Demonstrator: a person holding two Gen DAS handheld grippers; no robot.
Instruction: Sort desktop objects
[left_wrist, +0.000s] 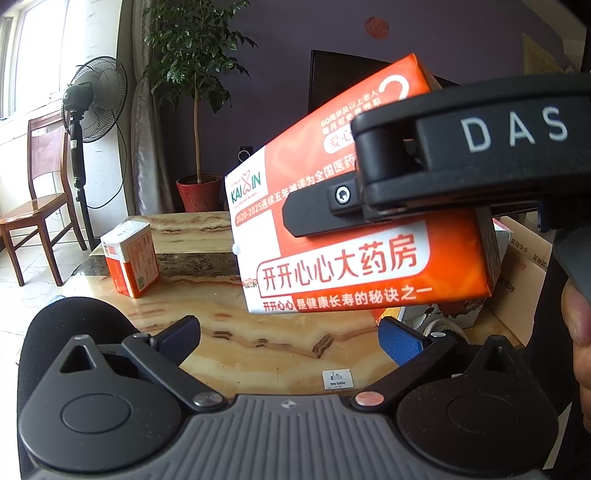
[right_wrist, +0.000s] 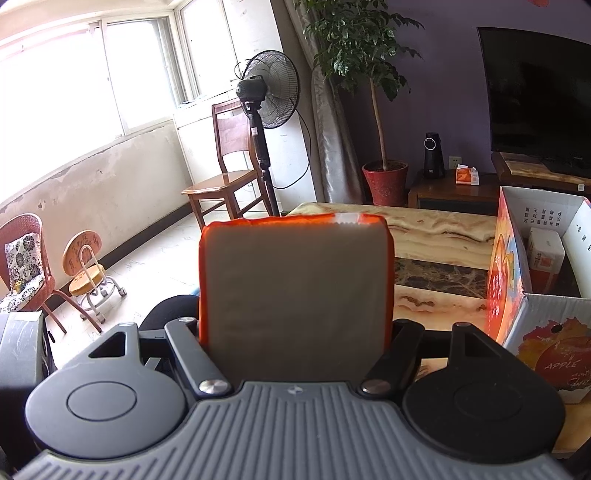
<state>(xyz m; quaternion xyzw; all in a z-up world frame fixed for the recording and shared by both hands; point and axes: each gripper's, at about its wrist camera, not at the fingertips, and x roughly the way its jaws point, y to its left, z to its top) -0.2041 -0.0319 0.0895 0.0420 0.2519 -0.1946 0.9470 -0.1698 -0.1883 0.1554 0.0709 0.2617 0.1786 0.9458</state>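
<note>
My right gripper (right_wrist: 295, 332) holds a tissue pack (right_wrist: 295, 295) above the table (right_wrist: 443, 225), carton (right_wrist: 535, 321) to its right, second pack (left_wrist: 129, 254) far left.

- Orange-and-white tissue pack (left_wrist: 354, 236) with red Chinese print, lifted above the marbled table, tilted, clamped between two jaws
- Second matching tissue pack (left_wrist: 130, 257) standing upright on the table's far left part

Marble table (left_wrist: 258, 343): tissue pack (left_wrist: 130, 258), cardboard box (right_wrist: 532, 321).
</note>
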